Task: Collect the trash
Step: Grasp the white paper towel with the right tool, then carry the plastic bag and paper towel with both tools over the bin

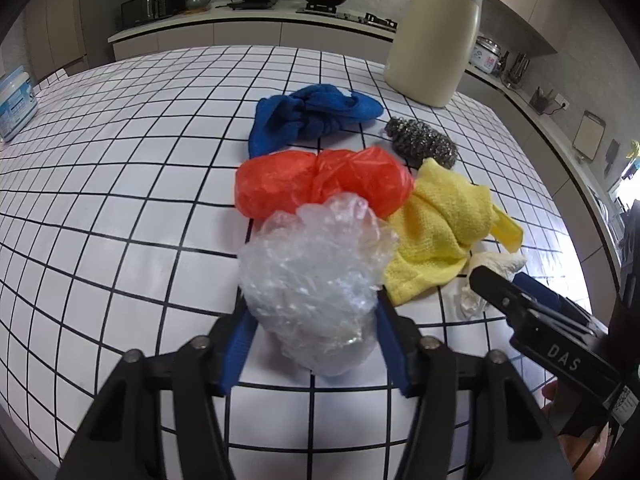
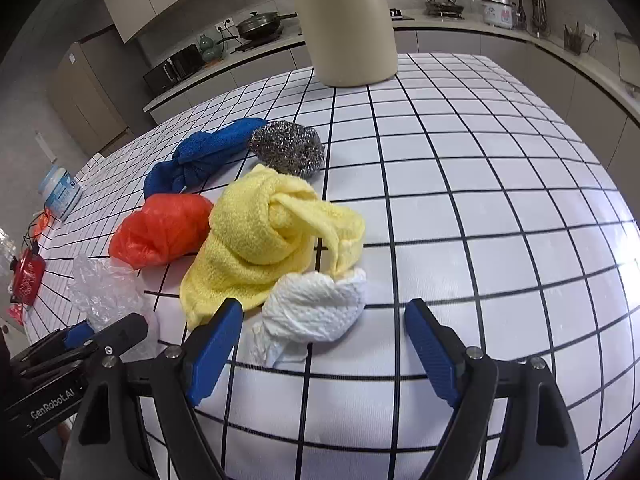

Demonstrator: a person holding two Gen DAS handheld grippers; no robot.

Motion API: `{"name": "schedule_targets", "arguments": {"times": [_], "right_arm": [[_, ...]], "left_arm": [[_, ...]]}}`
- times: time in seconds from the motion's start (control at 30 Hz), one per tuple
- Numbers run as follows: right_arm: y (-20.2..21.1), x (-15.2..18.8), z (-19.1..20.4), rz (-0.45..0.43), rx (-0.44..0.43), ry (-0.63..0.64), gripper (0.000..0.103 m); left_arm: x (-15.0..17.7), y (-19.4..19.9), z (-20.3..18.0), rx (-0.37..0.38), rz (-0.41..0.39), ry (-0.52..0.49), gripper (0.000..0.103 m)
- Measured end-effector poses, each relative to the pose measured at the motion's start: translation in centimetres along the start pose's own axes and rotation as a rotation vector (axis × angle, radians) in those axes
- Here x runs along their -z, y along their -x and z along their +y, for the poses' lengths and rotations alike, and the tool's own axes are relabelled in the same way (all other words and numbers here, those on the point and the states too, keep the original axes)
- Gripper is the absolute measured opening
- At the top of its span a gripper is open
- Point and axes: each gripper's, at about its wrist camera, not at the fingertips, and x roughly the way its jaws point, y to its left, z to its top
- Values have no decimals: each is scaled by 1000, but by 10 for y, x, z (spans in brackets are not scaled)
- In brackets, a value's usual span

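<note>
Left wrist view: left tongs (image 1: pixel 316 312) partly closed, both blue pads against the sides of a crumpled clear plastic wad (image 1: pixel 316 276), grasping it on the tiled counter (image 1: pixel 120 184). Just beyond the wad: red bag (image 1: pixel 320 184), then blue cloth (image 1: pixel 308 116). To the right: yellow cloth (image 1: pixel 440 228), steel scourer (image 1: pixel 424 140), cream jug (image 1: pixel 436 36). Right tongs (image 1: pixel 516 292) enter at lower right, over a white paper wad (image 1: pixel 492 264).

Right wrist view: right tongs (image 2: pixel 324 324) wide apart, released, straddling the paper wad (image 2: pixel 316 308); the left pad (image 2: pixel 216 340) lies near the yellow cloth (image 2: pixel 264 232), the right pad well clear of the paper. Left tongs (image 2: pixel 92 332) at lower left, on the plastic wad (image 2: pixel 104 292).
</note>
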Motion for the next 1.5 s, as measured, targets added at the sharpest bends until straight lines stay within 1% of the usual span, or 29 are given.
{"name": "schedule_targets", "arguments": {"times": [0.03,0.07,0.1,0.13,0.37,0.6,0.73,0.93,1.17,1.5], "right_arm": [[-1,-1,1,0,-2,2,80],[-1,-1,2,-4,1,8,70],[-2,-2,3,-4,3,19,63],[-2,-2,4,-4,2,25,54],[3,1,2,-12,-29,35,49],[20,7,-5,-25,-56,35,49],[29,12,-8,-32,-62,39,49],[44,21,-23,-43,-53,29,49],[69,27,-50,-74,-34,-8,49],[111,38,-100,-120,-9,-64,49]], "left_arm": [[0,0,0,5,2,-3,52],[0,-1,-1,7,4,-8,51],[-1,0,-2,7,2,-15,50],[0,0,-3,8,-1,-18,49],[-1,3,-4,29,-11,-10,47],[3,12,-16,36,-34,-32,47],[9,15,-25,54,-27,-40,47],[17,19,-47,73,-24,-67,46],[21,30,-77,95,-49,-93,46],[31,39,-139,136,-55,-163,46]]}}
